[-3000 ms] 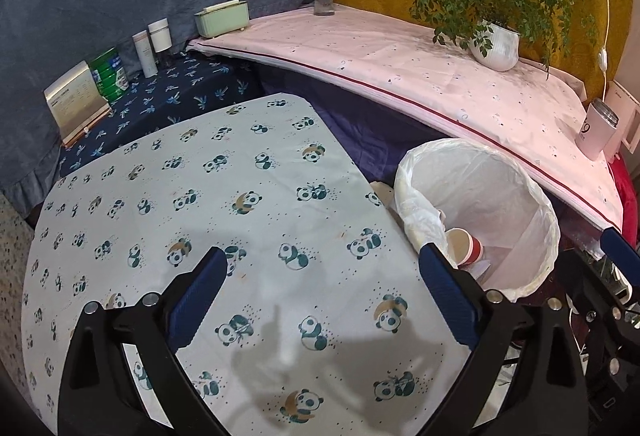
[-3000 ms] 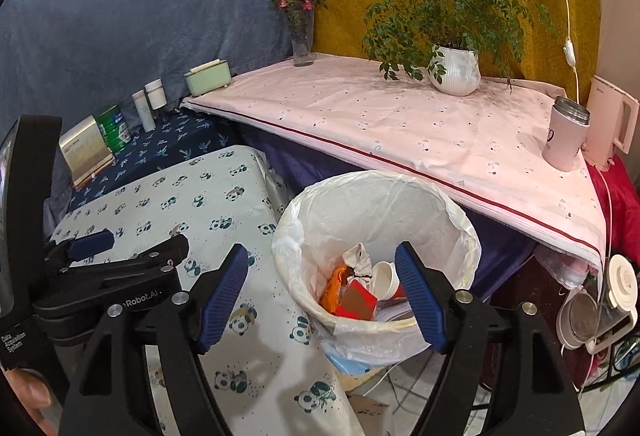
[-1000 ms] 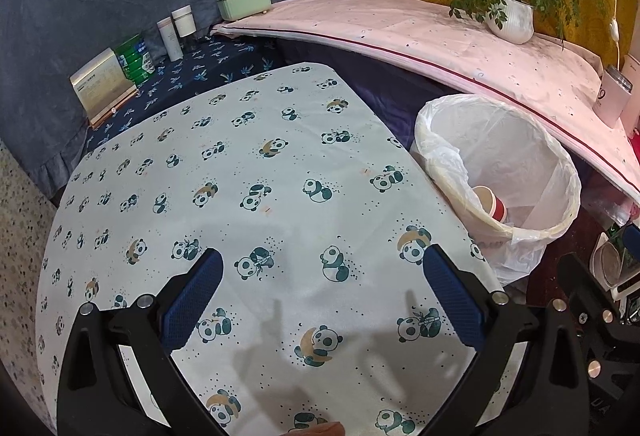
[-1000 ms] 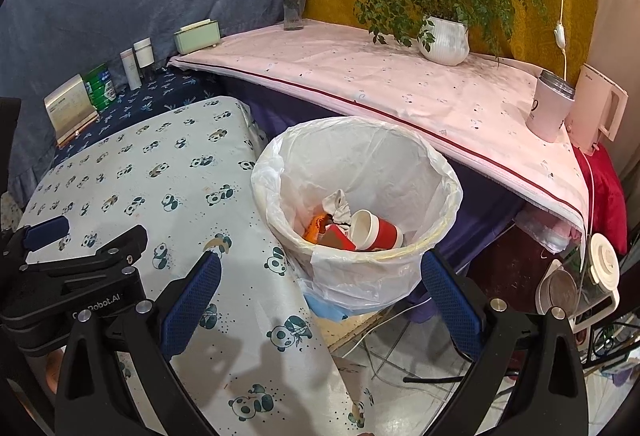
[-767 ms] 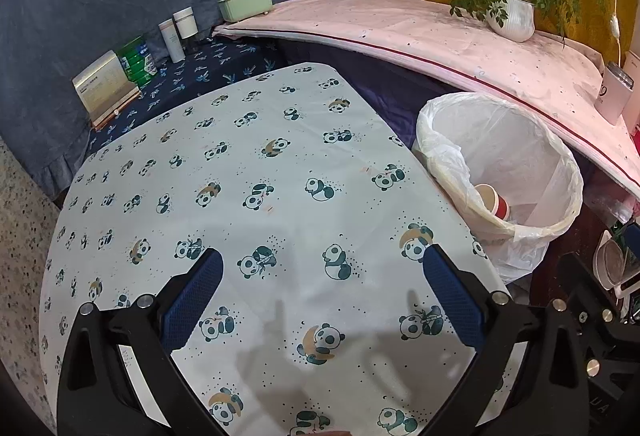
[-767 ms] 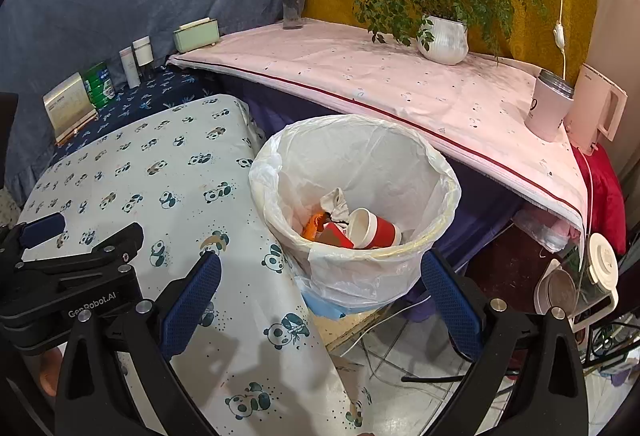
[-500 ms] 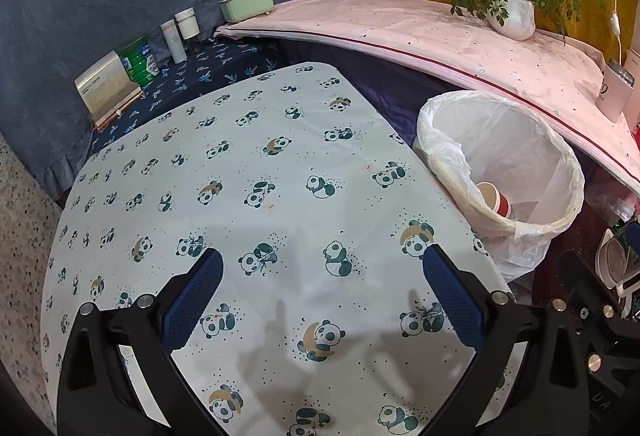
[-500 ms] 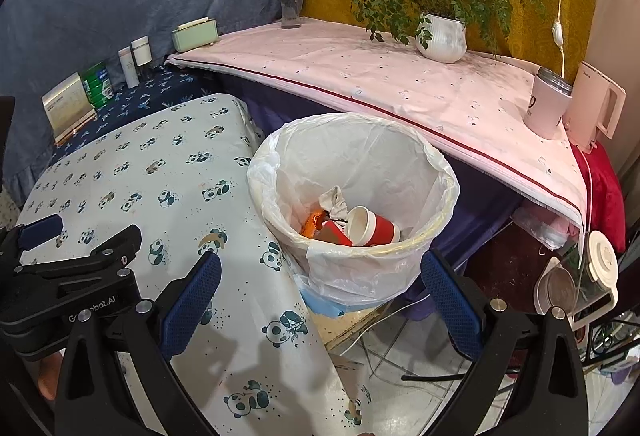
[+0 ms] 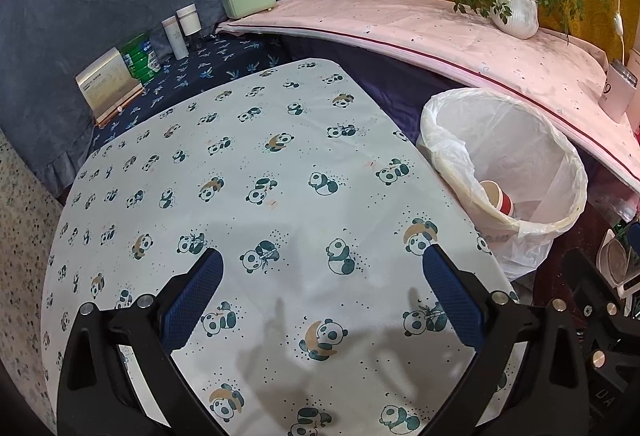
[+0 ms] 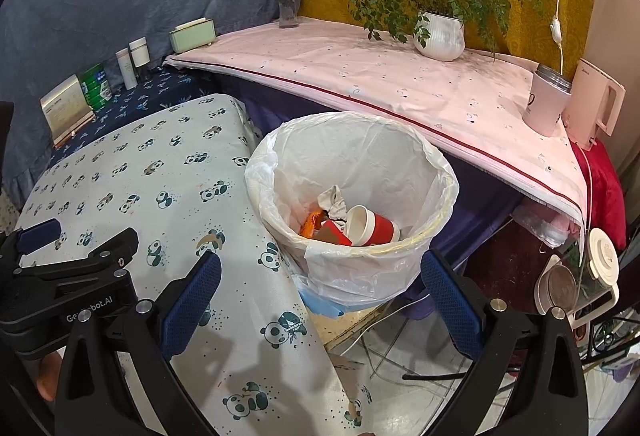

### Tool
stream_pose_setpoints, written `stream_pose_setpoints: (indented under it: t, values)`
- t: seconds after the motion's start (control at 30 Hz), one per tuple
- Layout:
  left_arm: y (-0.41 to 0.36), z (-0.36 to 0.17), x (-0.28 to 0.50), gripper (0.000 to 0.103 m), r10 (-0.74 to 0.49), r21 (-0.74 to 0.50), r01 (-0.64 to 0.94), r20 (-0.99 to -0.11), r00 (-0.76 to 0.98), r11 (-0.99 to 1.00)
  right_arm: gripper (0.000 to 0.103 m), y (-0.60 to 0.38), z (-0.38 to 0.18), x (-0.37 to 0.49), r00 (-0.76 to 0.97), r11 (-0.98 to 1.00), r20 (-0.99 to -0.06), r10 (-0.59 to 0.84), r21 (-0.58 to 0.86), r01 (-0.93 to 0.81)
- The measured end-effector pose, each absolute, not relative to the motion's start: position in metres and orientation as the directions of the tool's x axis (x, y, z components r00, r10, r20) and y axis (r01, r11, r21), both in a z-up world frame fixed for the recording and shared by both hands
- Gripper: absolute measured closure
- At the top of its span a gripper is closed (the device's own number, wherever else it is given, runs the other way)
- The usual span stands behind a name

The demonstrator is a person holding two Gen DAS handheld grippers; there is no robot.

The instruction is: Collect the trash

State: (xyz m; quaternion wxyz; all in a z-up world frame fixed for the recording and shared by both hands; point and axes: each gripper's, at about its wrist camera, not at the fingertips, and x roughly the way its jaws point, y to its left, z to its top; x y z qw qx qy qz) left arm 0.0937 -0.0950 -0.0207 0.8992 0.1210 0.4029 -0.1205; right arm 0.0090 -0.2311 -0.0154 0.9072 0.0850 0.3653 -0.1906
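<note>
Your left gripper (image 9: 320, 292) and right gripper (image 10: 320, 292) have pulled back, jaws spread, empty; the cup (image 10: 372, 226) lies in the bin (image 10: 400, 268), and the table (image 9: 240, 163) shows no trash.

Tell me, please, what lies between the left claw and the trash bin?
Only bare panda-print tablecloth, as the left wrist view shows. The left claw hangs open above it, and the trash bin stands just past the table's edge.

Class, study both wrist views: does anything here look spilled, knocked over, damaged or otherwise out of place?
Nothing stands out. The red paper cup lies on its side, but inside the lined trash bin with crumpled wrappers, where it belongs. The panda tablecloth shows no litter or spills, and the potted plant and flower vase stand upright.
</note>
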Motion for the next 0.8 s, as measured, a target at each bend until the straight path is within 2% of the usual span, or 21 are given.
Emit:
stream_pose_setpoints:
  t: [0.8]
  values:
    - [-0.0960, -0.0224, 0.0934, 0.007, -0.121, 0.124, 0.322, -0.756, 0.644, 0.939, 0.007, -0.2327, -0.0182, 0.0090, 0.657, 0.911, -0.698, -0.284, 0.017, 0.411]
